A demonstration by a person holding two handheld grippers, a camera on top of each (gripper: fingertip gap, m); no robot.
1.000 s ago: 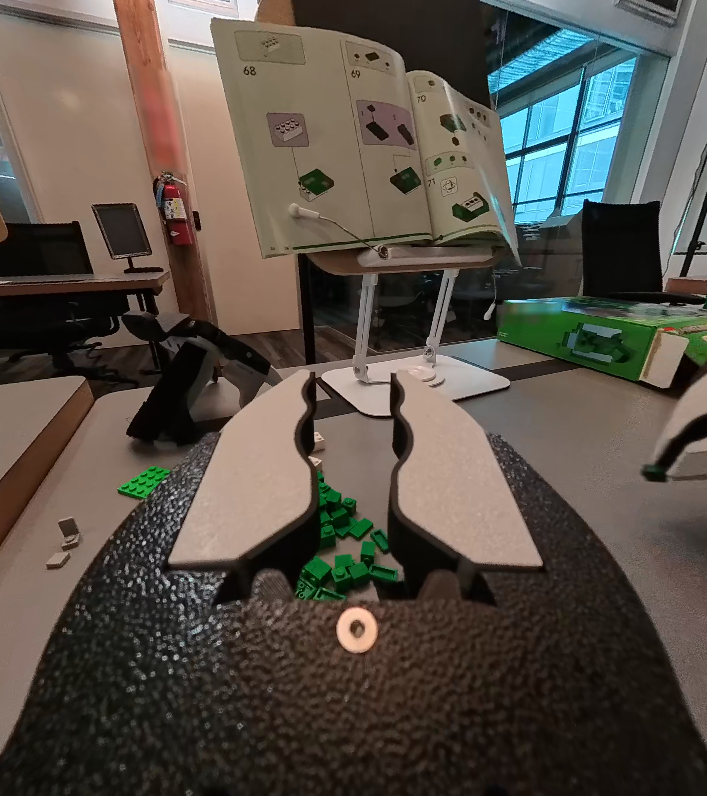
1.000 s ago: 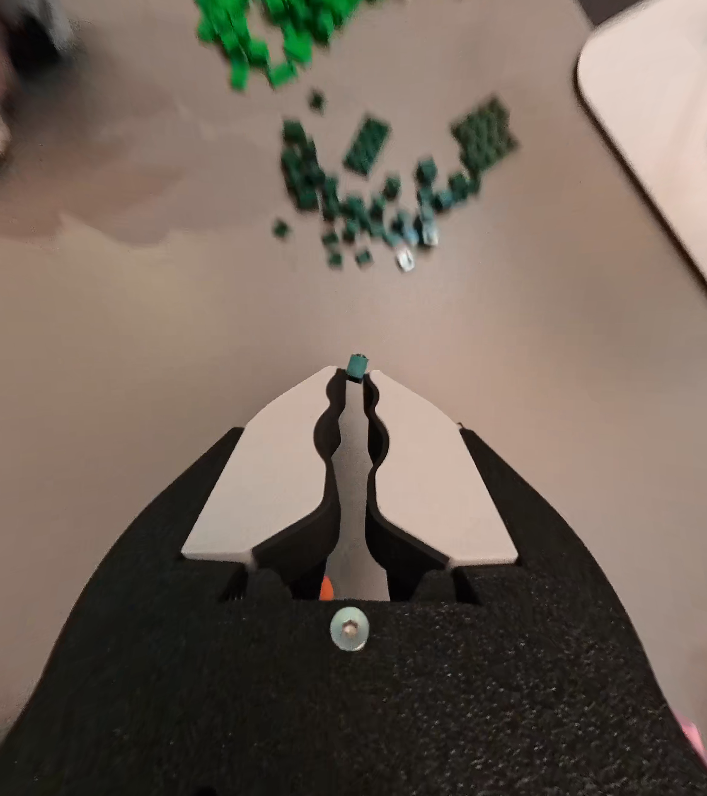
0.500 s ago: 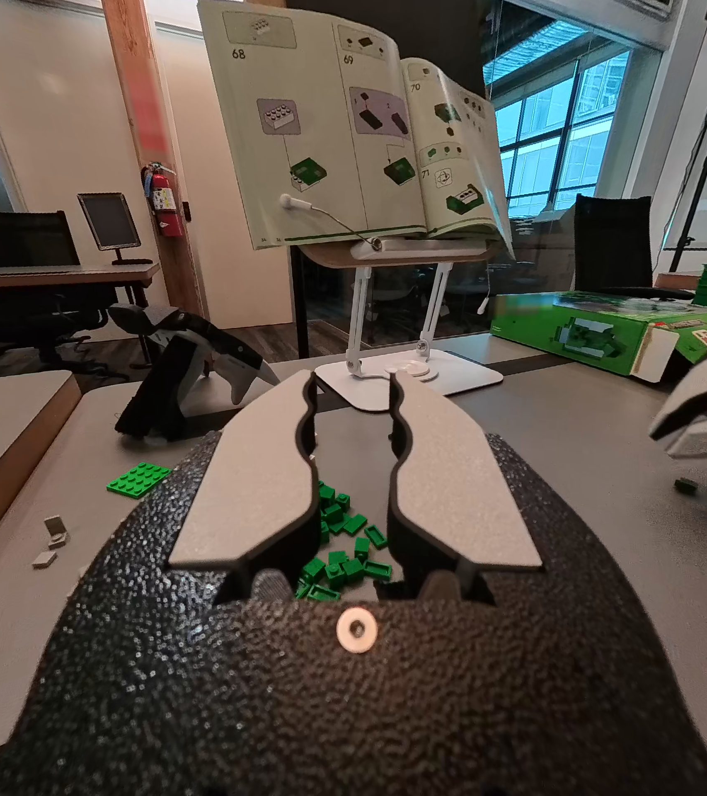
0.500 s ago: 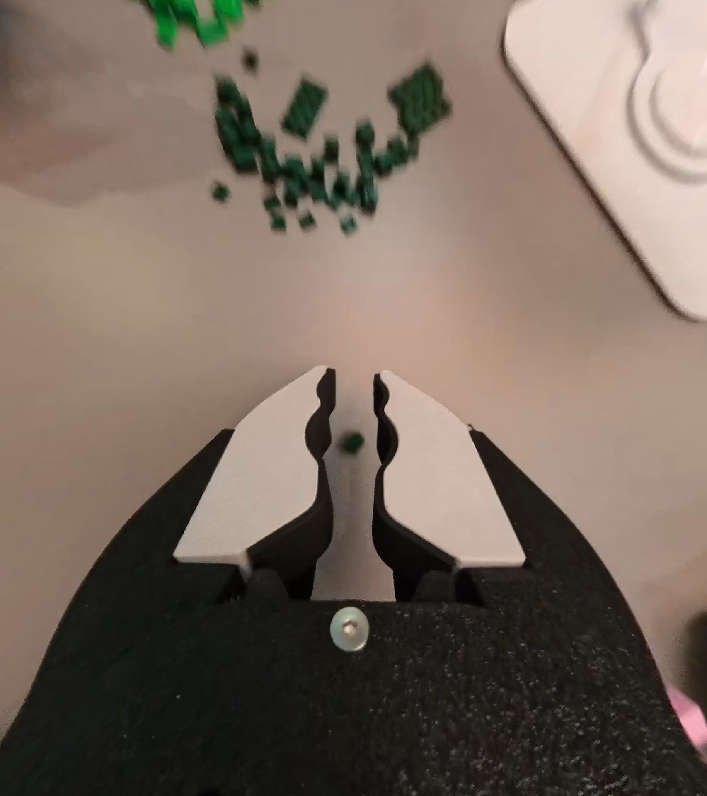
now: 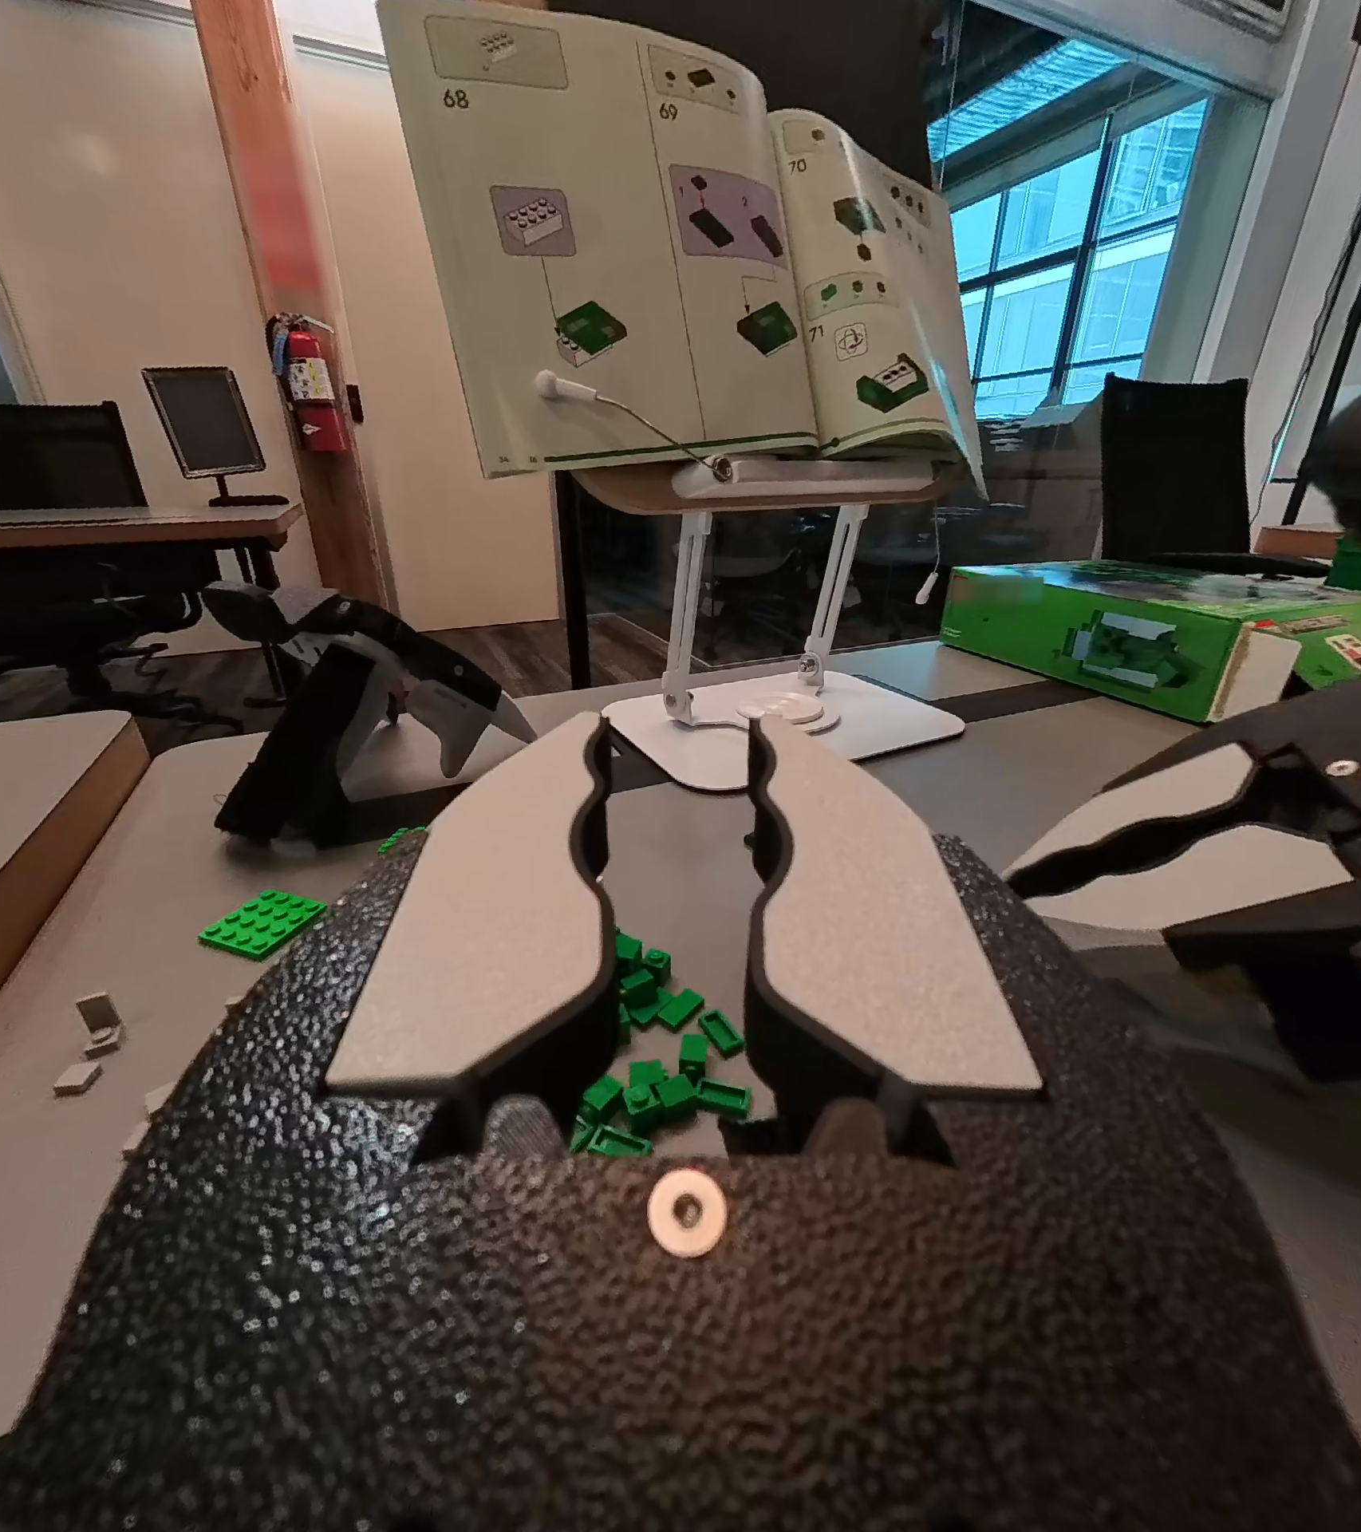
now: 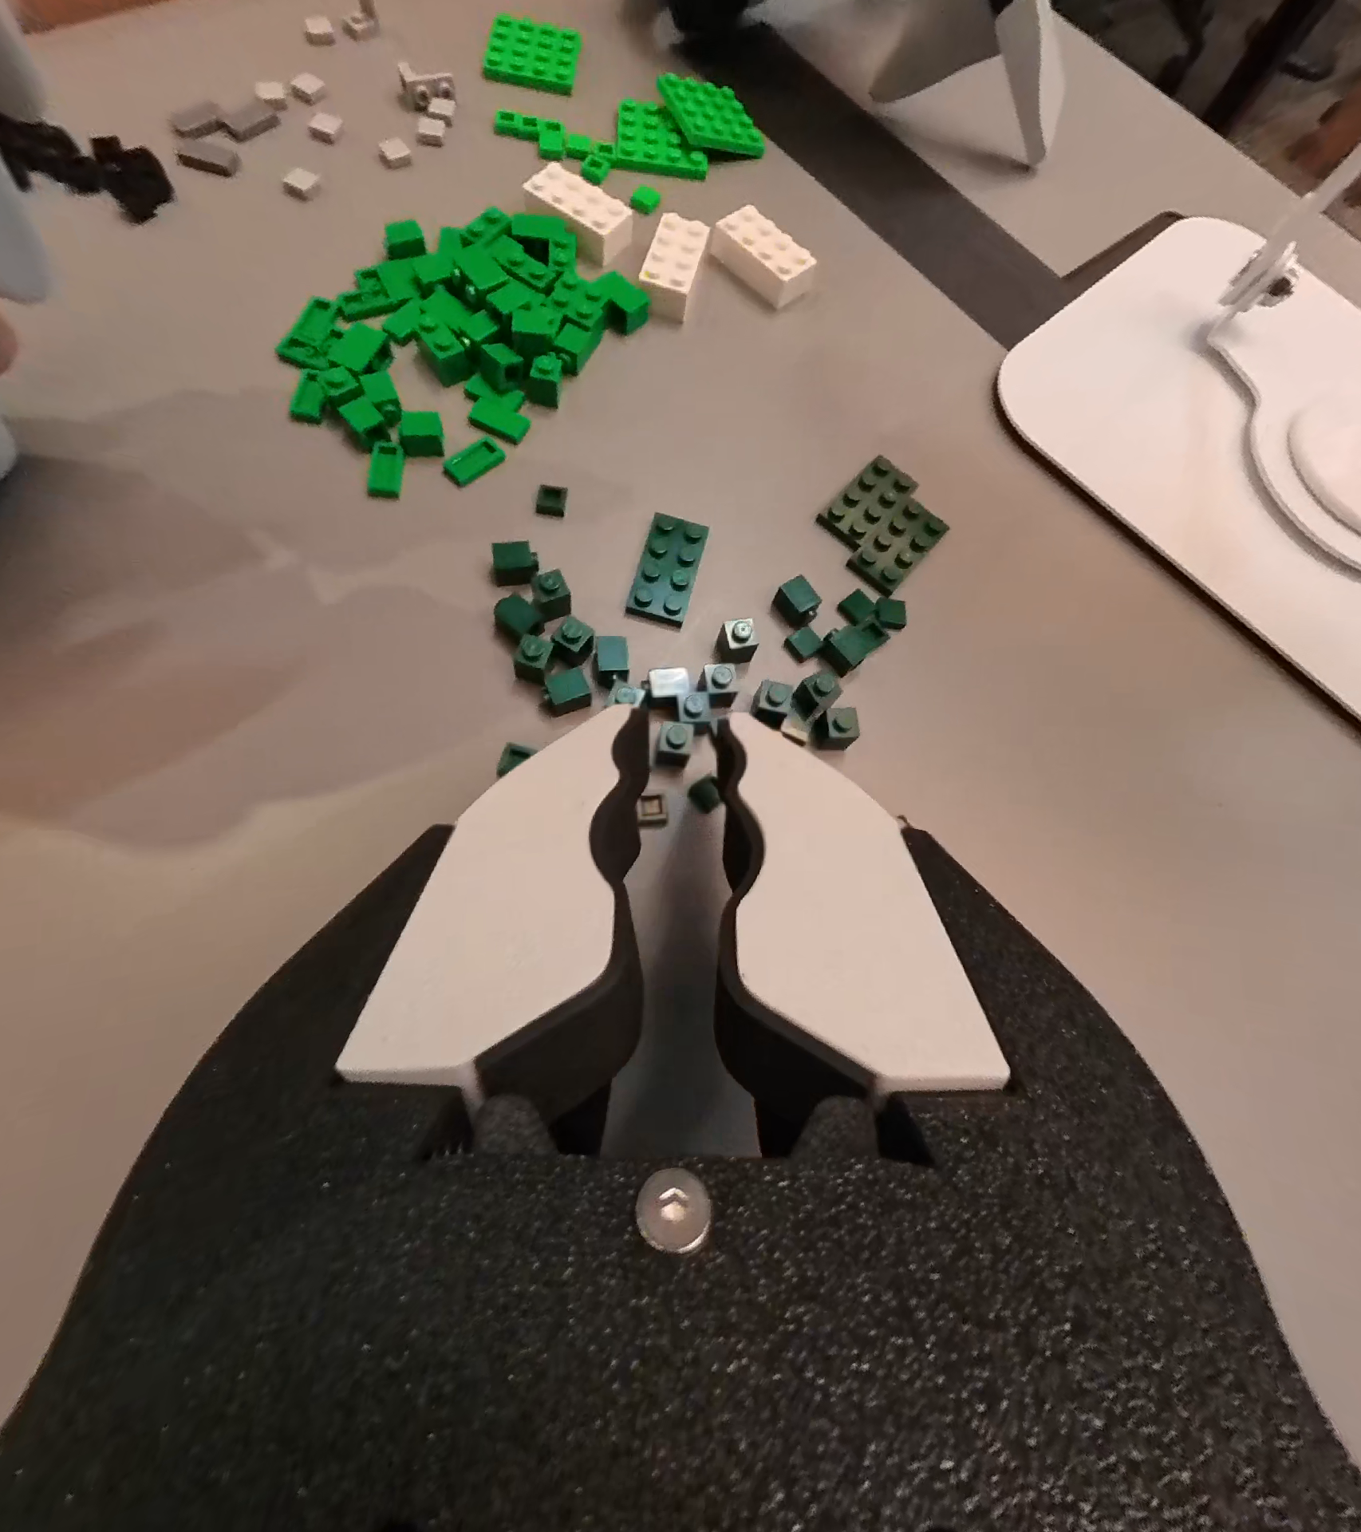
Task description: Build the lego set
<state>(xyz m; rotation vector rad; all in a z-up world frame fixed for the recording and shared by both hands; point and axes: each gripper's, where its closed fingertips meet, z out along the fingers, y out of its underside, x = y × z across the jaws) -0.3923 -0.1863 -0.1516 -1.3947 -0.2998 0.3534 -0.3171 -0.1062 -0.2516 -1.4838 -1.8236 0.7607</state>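
We let the tiny brick go and are back at the pile.
Right hand-held gripper (image 6: 681, 725), empty and parted, now noses into the dark green bricks (image 6: 665, 688) at twelve o'clock; left hand-held gripper (image 5: 673, 738) hovers open, so another pick looks next.

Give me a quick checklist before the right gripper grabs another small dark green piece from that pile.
1. Right gripper open and empty: ok, jaws apart, nothing held.
2. Tips over the dark green pile: ok, small pieces lie at and between the fingertips.
3. One piece isolated for pinching: not ok, several crowd together at the tips.
4. Left gripper out of the way: ok, open and empty above the bright green pile.
5. Instruction booklet open on its stand: ok.
6. Which piece the current step needs: cannot tell.
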